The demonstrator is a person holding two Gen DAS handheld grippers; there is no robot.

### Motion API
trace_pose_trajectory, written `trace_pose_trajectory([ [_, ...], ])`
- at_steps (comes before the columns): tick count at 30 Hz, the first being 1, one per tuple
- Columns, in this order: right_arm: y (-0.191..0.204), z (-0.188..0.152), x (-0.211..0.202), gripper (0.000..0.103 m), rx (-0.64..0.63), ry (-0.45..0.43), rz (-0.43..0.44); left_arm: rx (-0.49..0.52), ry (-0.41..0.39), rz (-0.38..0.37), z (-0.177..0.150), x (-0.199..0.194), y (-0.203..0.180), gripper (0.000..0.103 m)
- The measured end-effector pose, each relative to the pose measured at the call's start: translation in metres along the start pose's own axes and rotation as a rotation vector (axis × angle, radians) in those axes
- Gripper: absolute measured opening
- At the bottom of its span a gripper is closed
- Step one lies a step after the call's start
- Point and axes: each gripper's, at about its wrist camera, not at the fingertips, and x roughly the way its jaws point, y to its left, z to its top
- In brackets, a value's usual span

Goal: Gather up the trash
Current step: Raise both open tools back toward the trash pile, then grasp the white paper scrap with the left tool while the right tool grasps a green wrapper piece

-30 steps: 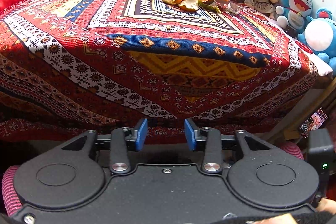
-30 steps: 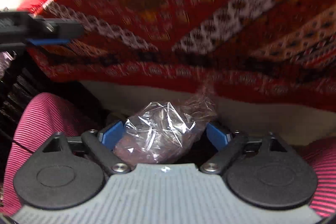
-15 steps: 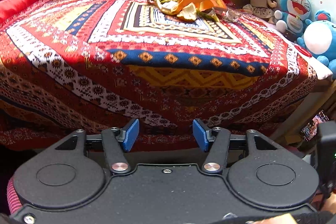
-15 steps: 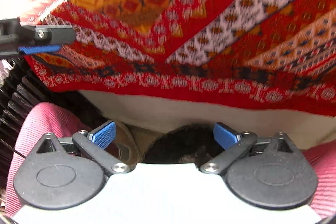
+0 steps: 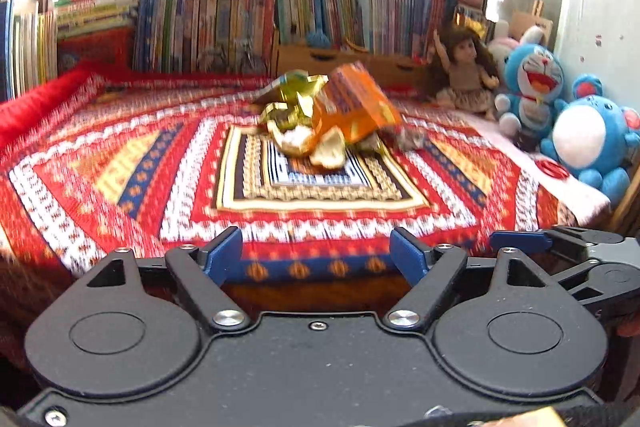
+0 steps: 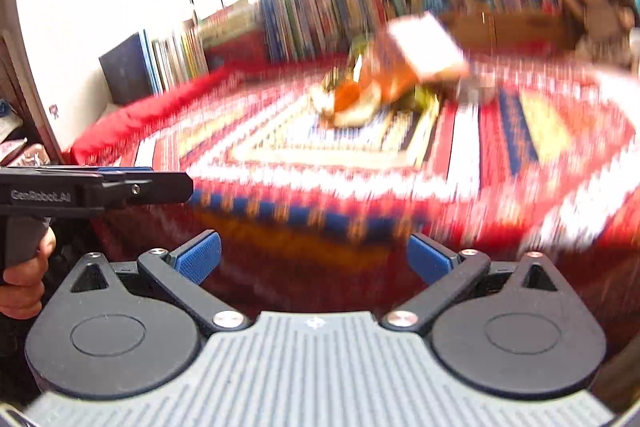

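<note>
Two handheld grippers face a bed covered by a red patterned blanket (image 5: 120, 171). The left gripper (image 5: 316, 259) hovers at the near edge of the bed, its blue-padded fingers (image 5: 224, 255) spread wide with nothing between them. The right gripper (image 6: 314, 261) sits just beside it, its fingers also spread wide and empty; that view is blurred.

The trash lies in a heap near the middle of the blanket, well apart from both grippers: an orange snack bag (image 5: 352, 107) leaning on crumpled gold and green wrappers (image 5: 288, 99), with pale peel-like scraps (image 5: 328, 151) in front.

A row of books (image 5: 224, 19) lines the far side of the bed. At its right edge sit a doll (image 5: 464, 75) and blue plush toys (image 5: 532, 83). A person's hand (image 6: 24, 275) grips the left gripper's handle.
</note>
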Motion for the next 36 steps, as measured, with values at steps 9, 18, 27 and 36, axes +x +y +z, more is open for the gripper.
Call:
trace_pose_trajectory([
  [9, -0.027, 0.055, 0.014, 0.097, -0.024, -0.100, -0.117, -0.062, -0.057, 0.039, 0.049, 0.052, 0.017, 0.077],
  [18, -0.067, 0.082, 0.067, 0.068, 0.056, -0.063, -0.200, -0.006, -0.063, 0.048, 0.068, 0.124, 0.015, 0.013],
  [27, -0.079, 0.095, 0.117, 0.052, 0.032, -0.015, -0.246, 0.030, -0.041, 0.008, 0.072, 0.187, 0.016, 0.026],
  [36, -0.080, 0.108, 0.156, 0.054, -0.004, 0.032, -0.264, 0.073, 0.034, 0.036, 0.074, 0.223, 0.016, 0.028],
])
